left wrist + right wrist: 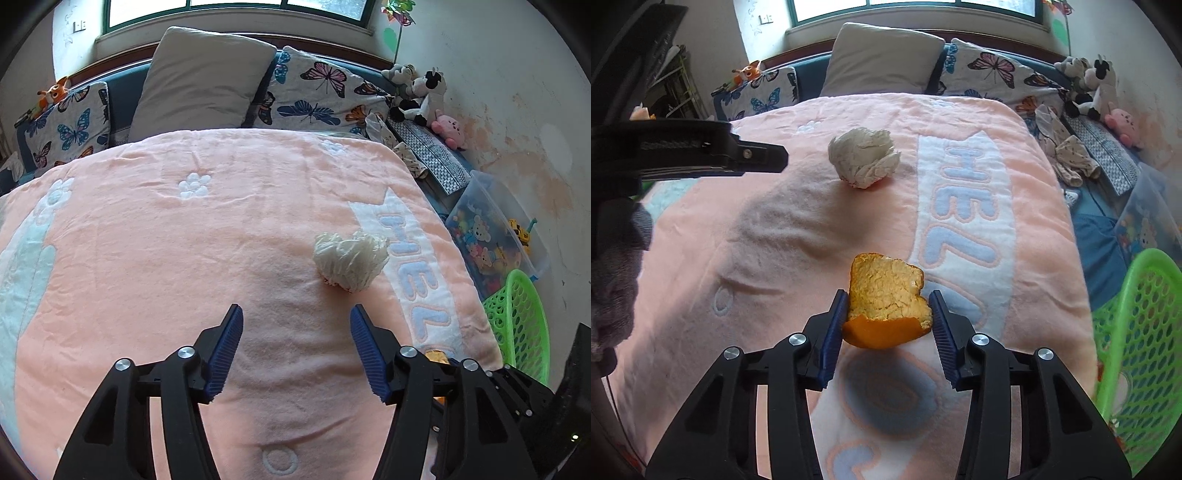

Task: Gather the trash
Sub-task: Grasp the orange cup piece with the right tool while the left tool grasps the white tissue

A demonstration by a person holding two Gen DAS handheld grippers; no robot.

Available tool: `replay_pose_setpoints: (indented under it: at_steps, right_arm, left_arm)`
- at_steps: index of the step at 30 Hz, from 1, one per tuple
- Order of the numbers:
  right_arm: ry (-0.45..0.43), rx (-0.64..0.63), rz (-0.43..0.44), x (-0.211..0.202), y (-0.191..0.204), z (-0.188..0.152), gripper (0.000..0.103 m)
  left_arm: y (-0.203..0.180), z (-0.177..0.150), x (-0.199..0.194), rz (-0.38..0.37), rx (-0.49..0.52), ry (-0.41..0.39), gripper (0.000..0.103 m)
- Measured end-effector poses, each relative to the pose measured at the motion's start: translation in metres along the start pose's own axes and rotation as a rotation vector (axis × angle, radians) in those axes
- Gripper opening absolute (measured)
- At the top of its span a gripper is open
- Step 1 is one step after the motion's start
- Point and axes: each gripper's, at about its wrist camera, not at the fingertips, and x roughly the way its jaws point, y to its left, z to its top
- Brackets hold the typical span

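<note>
A crumpled white tissue wad lies on the pink blanket; it also shows in the right wrist view. My left gripper is open and empty, just short of the wad, which sits ahead and slightly right. My right gripper is shut on a piece of orange peel, held above the blanket's near right part. A sliver of the peel shows behind the left gripper's right finger. The left gripper appears from the side in the right wrist view.
A green plastic basket stands beside the bed at the right, also in the left wrist view. A clear toy box, plush toys and pillows line the far and right sides.
</note>
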Motion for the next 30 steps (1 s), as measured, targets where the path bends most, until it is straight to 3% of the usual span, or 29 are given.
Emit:
replay_pose_setpoints:
  at_steps: [6,24,30]
  right_arm:
    - [-0.02,0.034,0.0,-0.018,-0.016,-0.005,0.046]
    - [-0.033,0.066,0.005,-0.032,-0.038,-0.016,0.046]
    - [-0.029,0.071,0.007,-0.03,-0.04,-0.019,0.045]
  left_arm:
    - [-0.013,0.006,0.016,-0.009,-0.004,-0.01,0.069]
    - [-0.029,0.027,0.06,-0.01,0.007,-0.016,0.07]
    - [-0.034,0.028,0.065,-0.08,0.012,-0.004,0.052]
